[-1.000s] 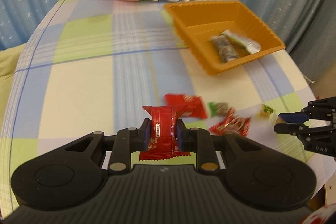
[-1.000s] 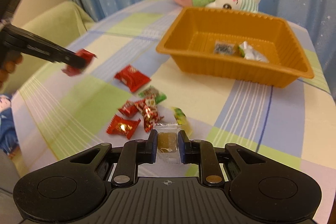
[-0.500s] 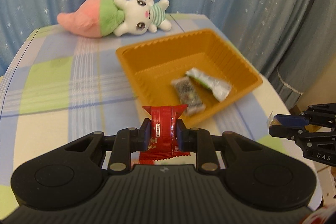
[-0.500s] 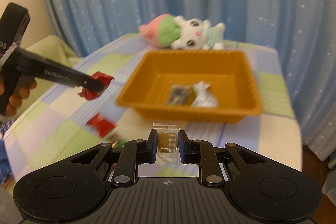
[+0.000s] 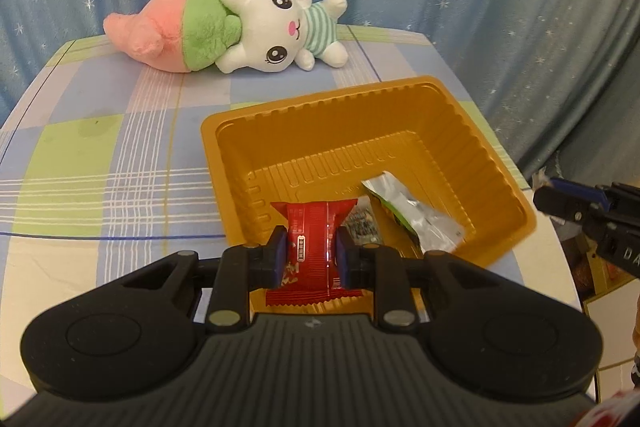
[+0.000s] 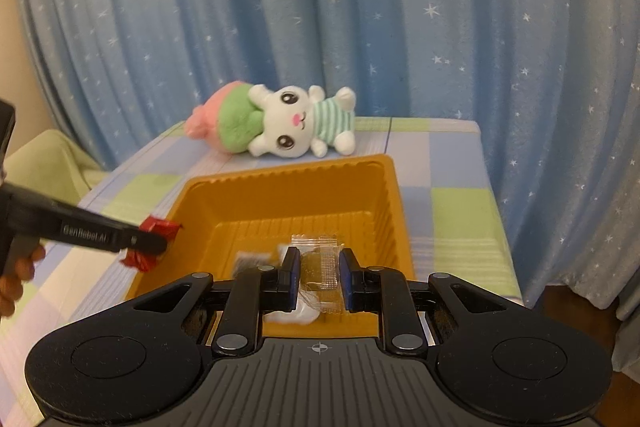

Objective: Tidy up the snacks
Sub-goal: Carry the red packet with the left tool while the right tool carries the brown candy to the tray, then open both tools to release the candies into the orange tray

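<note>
A red snack packet (image 5: 313,251) is pinched upright between the two pads of the left gripper (image 5: 311,254), with its crimped top edge standing above the fingertips and its lower edge hanging below them. The packet is held over the near edge of an orange plastic tray (image 5: 472,147), which is set on a table covered by a checked cloth (image 5: 100,163) of blue, green and cream. Inside the tray a silver and green packet (image 5: 412,215) is seen lying tilted on the ribbed floor, and a small dark patterned packet (image 5: 362,225) is partly visible just beside it, behind the red one. In the right wrist view, a clear wrapper holding a brownish sweet (image 6: 322,267) is gripped between the jaws of the right gripper (image 6: 319,273), which are closed against its sides; the wrapper is held above the near part of the same tray (image 6: 390,195). From this view the left gripper (image 6: 150,242) is seen at the tray's left rim, with the red packet (image 6: 149,243) clamped at its tip. The contents on the tray floor are blurred here. A plush rabbit (image 5: 276,31) in a striped top, attached to a pink and green plush shape, is laid on its side at the far end of the table, well apart from the tray, in front of a blue curtain (image 6: 360,7) dotted with white stars.
</note>
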Demonstrator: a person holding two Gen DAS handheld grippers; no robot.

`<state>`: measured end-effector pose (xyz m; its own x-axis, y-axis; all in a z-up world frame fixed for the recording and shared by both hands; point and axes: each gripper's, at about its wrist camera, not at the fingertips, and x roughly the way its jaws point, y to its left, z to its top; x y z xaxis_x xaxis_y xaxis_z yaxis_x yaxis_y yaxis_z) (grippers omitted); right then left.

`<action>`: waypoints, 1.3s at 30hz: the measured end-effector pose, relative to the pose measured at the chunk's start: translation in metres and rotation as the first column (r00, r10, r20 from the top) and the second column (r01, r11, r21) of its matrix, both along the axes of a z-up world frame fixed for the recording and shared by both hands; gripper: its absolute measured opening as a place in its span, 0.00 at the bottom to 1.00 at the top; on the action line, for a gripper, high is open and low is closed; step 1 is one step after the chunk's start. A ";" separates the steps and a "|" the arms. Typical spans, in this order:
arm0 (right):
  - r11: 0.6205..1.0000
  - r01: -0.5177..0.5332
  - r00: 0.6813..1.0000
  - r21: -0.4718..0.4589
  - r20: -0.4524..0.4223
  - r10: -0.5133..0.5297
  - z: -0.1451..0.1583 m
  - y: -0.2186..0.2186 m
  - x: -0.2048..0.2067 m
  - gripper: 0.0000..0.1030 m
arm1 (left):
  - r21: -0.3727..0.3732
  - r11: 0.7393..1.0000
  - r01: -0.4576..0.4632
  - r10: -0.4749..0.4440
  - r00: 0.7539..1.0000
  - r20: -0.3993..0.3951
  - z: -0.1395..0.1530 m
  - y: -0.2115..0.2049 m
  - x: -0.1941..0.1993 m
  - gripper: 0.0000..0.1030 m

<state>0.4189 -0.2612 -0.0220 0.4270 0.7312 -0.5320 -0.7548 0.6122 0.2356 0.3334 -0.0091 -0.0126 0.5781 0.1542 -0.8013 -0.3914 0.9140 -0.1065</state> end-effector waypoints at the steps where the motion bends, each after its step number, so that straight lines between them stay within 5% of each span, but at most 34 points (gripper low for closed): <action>1: 1.000 0.005 1.000 0.000 -0.005 -0.005 -0.001 0.003 0.005 0.20 | -0.001 1.000 -0.007 0.007 1.000 -0.003 -0.002 0.001 0.004 0.22; 13: 0.999 0.045 0.996 0.007 -0.072 -0.044 -0.018 0.016 0.039 0.20 | 0.027 0.998 -0.052 0.054 0.997 -0.062 -0.029 0.004 0.035 0.22; 18: 0.999 0.054 0.995 0.007 -0.084 -0.053 -0.022 0.015 0.045 0.20 | 0.049 0.997 -0.055 0.059 0.996 -0.068 -0.034 0.003 0.039 0.30; 39: 0.999 0.045 0.994 0.021 -0.097 -0.042 -0.020 0.036 0.055 0.21 | 0.035 0.998 -0.061 0.061 0.998 0.000 -0.007 0.011 0.001 0.49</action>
